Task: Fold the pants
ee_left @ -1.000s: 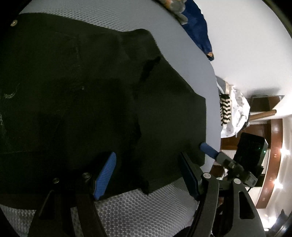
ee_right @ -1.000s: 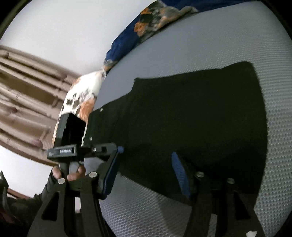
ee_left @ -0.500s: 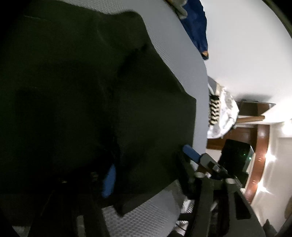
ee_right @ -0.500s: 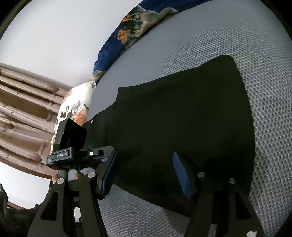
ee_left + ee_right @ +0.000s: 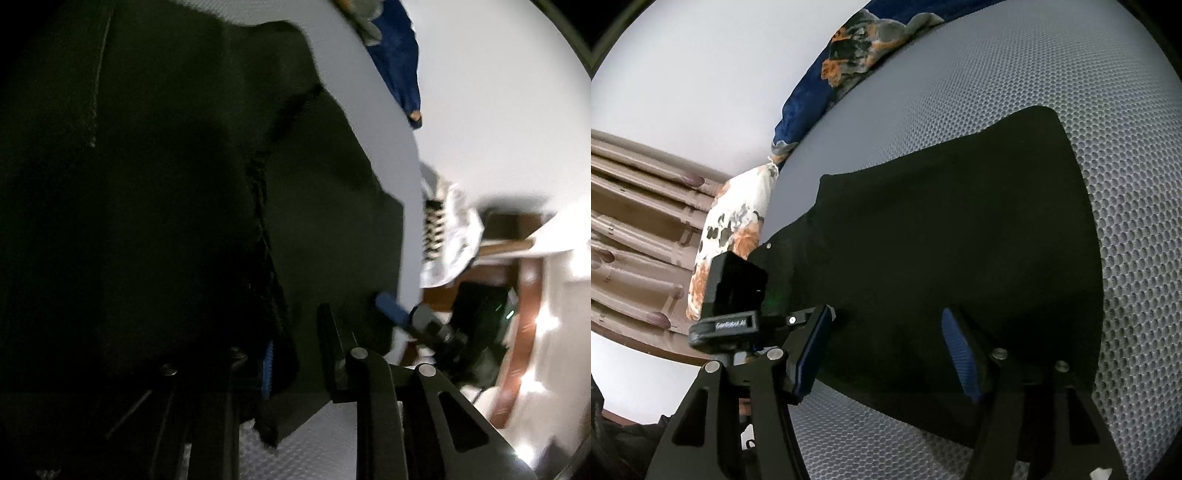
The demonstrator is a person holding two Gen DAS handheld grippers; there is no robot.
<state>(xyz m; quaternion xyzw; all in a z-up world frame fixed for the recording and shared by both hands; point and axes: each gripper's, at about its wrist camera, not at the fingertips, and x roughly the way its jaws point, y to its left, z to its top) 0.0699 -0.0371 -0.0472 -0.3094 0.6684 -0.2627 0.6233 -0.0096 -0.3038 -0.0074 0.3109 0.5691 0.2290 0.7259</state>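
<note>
1. The black pants [image 5: 953, 258] lie flat on the grey mesh surface [image 5: 1052, 74], filling the middle of the right wrist view.
2. The left gripper [image 5: 295, 354] has cloth between its fingers at lower centre; whether it pinches is unclear. Close fully on the edge before lifting.
3. The right gripper [image 5: 886, 343] stands spread over the near edge, holding nothing; seat both pads on the hem.
4. Compared with a second ago, the left gripper has pushed in and narrowed.
</note>
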